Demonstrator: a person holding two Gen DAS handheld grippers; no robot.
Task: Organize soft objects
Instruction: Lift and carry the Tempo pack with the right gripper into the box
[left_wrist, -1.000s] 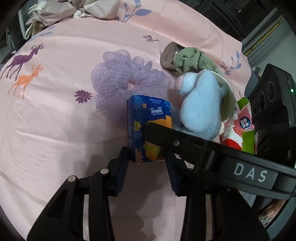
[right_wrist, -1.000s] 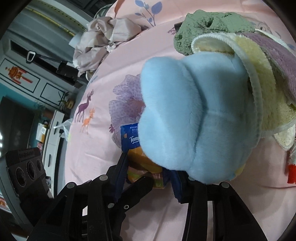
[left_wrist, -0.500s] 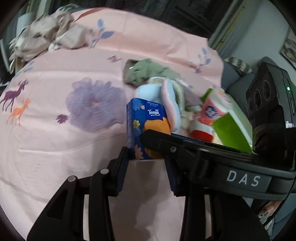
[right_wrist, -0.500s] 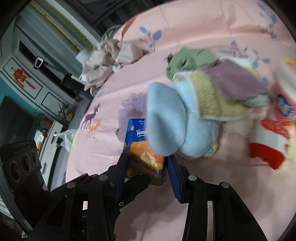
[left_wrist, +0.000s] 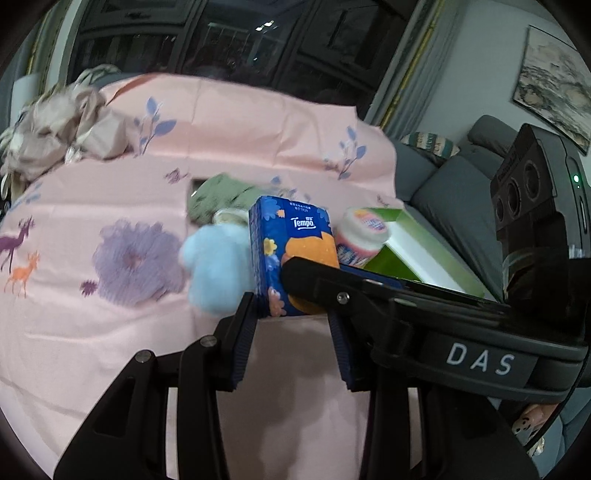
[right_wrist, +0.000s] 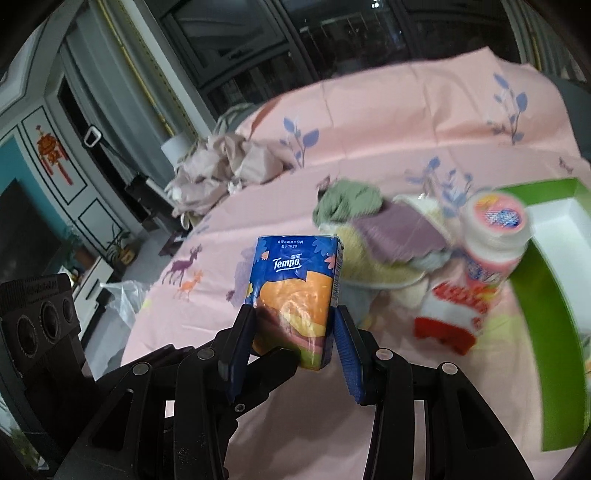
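Crowding tissue pack (right_wrist: 295, 291): blue plush (left_wrist: 218, 266), bottle (right_wrist: 491, 236), green box (right_wrist: 546, 295).

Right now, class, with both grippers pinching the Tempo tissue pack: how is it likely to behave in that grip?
The Tempo tissue pack is probably light, since pinches near its bottom hold it upright. Its wrapper looks glossy, so it may slip. The right gripper seems to dent it slightly, suggesting it is soft and squashable.

Blue-and-orange Tempo tissue pack (right_wrist: 295, 291), upright, raised above the pink sheet (right_wrist: 369, 147)
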